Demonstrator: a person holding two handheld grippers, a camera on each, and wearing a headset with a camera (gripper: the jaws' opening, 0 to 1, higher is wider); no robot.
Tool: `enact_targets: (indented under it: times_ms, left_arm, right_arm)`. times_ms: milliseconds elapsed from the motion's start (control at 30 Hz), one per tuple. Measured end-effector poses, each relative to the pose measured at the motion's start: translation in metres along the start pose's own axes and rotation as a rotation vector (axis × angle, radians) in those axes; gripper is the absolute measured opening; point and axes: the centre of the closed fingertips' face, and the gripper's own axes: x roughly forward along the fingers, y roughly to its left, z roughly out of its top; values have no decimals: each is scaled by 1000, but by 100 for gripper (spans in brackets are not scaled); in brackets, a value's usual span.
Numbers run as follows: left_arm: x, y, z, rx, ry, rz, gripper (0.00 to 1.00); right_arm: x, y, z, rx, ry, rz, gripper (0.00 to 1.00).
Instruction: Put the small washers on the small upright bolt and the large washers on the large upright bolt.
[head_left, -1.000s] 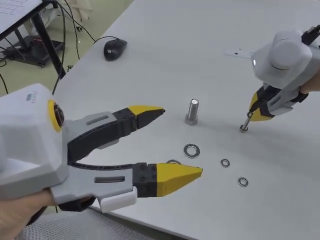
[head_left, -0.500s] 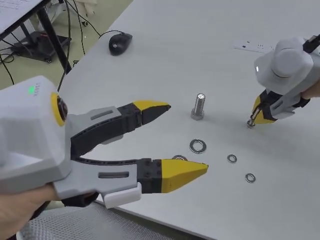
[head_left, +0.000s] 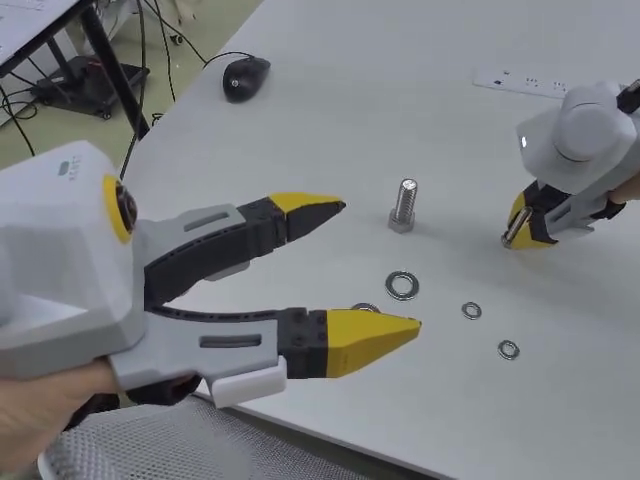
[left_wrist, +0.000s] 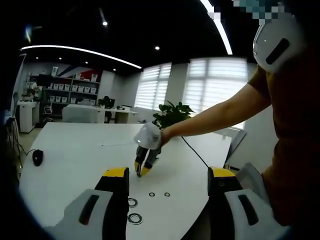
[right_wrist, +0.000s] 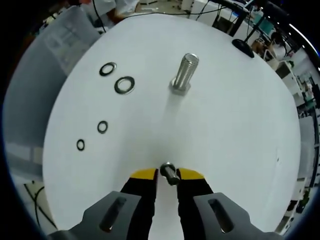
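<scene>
The small bolt (right_wrist: 168, 173) is gripped by the right gripper (head_left: 521, 230), at frame right. The left gripper (head_left: 378, 267) is held open at lower left. 4 washers (head_left: 402, 285) are seen lying below the large bolt (head_left: 404, 205).

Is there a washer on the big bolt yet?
No, the big bolt stands bare, and the four washers lie flat on the table beside it.
</scene>
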Motion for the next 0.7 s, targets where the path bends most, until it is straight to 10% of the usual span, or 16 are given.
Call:
enact_targets:
  times_ms: [400,700]
  left_arm:
    - [-2,-7,3,23,-2,-13,63]
    - [-2,-21,10,53,-13,-48,63]
  right_arm:
    - [-34,12,-5,40,-15,-43,17]
    - [-49,53,-10,82,-20,-53,18]
